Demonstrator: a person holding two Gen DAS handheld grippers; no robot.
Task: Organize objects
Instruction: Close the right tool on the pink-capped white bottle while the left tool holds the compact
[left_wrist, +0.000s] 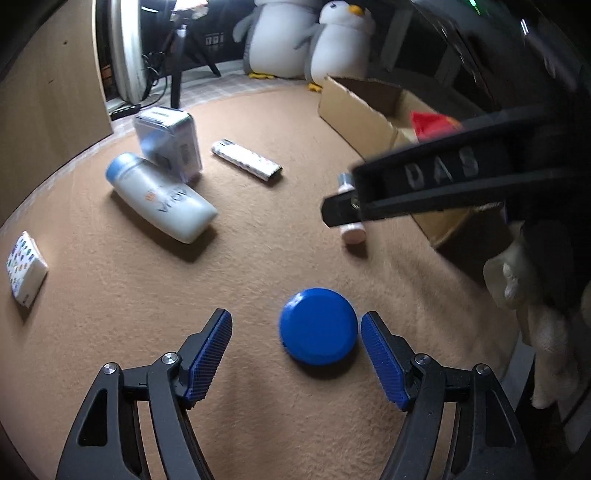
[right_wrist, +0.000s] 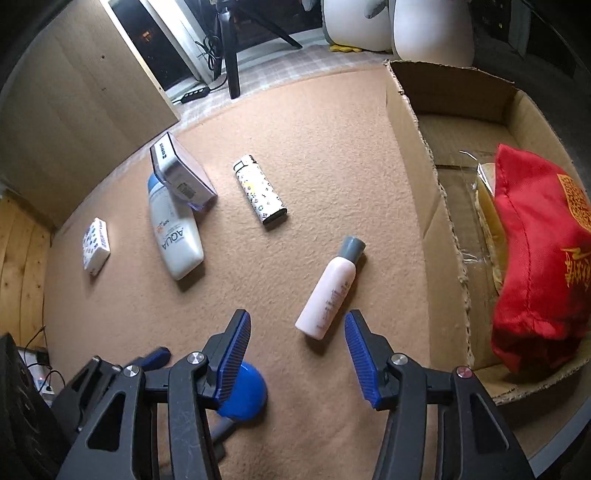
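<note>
Left wrist view: the left tool (left_wrist: 295, 354) is being held spread wide over the tan carpet (left_wrist: 258, 240), with nothing pinched. The round blue tin (left_wrist: 318, 326) is lying flat on the carpet between the two blue pads, close beside the right-hand pad (left_wrist: 382, 360) and well apart from the other one. No touch is being seen.

In the right wrist view, the right tool (right_wrist: 297, 358) is being held partly spread, and nothing is being pinched by it either. The pink bottle (right_wrist: 330, 291) with the gray cap is lying on its side just ahead of it, with its bottom end between the pad tips. The cardboard box (right_wrist: 417, 206) is standing open just to the right, and a red pouch (right_wrist: 543, 258) is lying inside it.

A white bottle (right_wrist: 175, 236), a clear case (right_wrist: 183, 173), a lighter (right_wrist: 260, 194) and a small spotted box (right_wrist: 96, 245) are waiting farther off on the carpet.

It looks like the picking-up step is being started. Next, each tool probably needs to be lowered around its thing and squeezed. The left tool should be centred on the tin first, so it is not being pushed away.
</note>
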